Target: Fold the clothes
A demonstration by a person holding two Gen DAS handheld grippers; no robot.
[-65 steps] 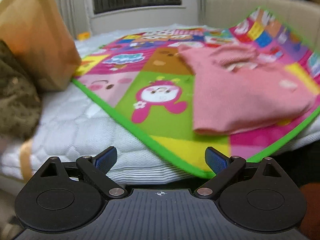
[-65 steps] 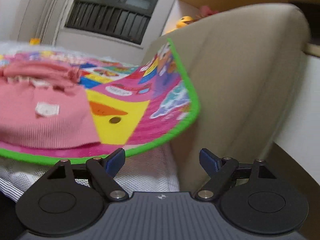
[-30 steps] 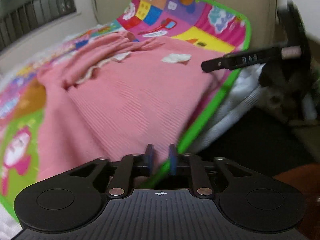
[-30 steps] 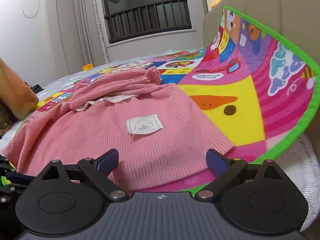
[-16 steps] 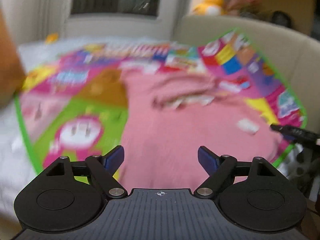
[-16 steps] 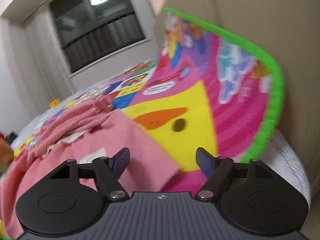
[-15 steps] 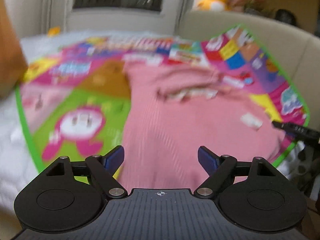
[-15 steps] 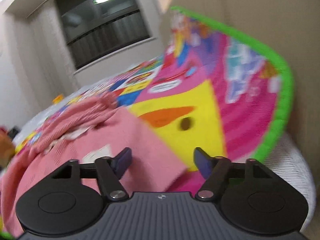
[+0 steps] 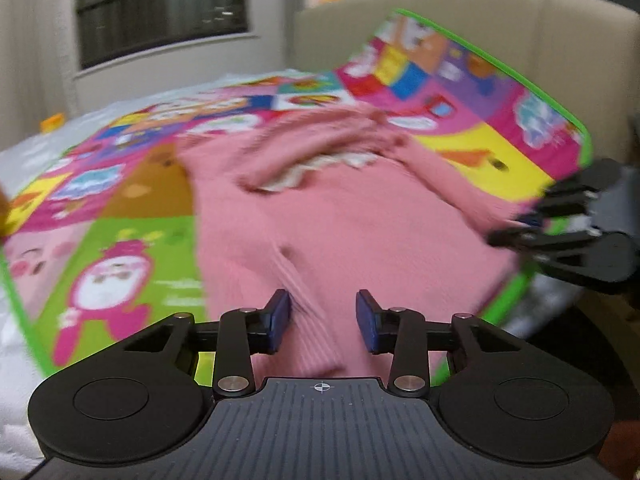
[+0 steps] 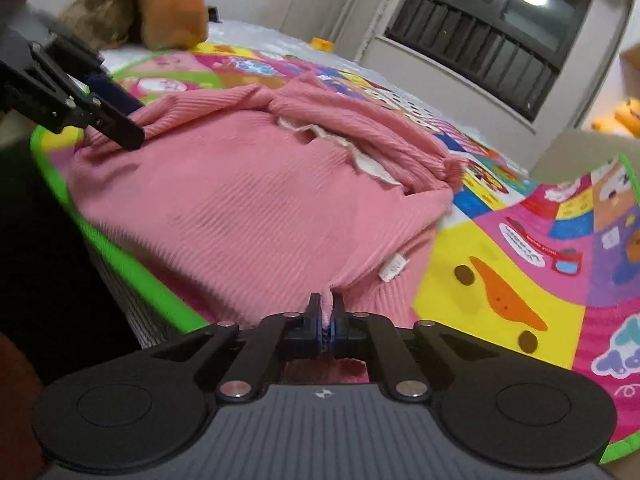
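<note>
Your left wrist camera sits low at the near edge of the mat (image 9: 120, 216), facing the headboard (image 9: 460, 16), though blur softens it. Your right wrist camera looks from the mat's other near corner toward the window (image 10: 480, 32). Both share the sweater (image 9: 340, 216).

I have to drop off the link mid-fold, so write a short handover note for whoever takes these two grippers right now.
Right gripper: shut on the near hem of the pink sweater.
Left gripper: open, fingers either side of a raised ridge of hem at the other corner, nothing clamped.
Sweater lies spread on the colourful play mat on the bed, sleeves bunched near the collar, white label showing.
Done: one corner gripped.
Left: close the left gripper, then probably lift both corners and fold toward the collar.
</note>
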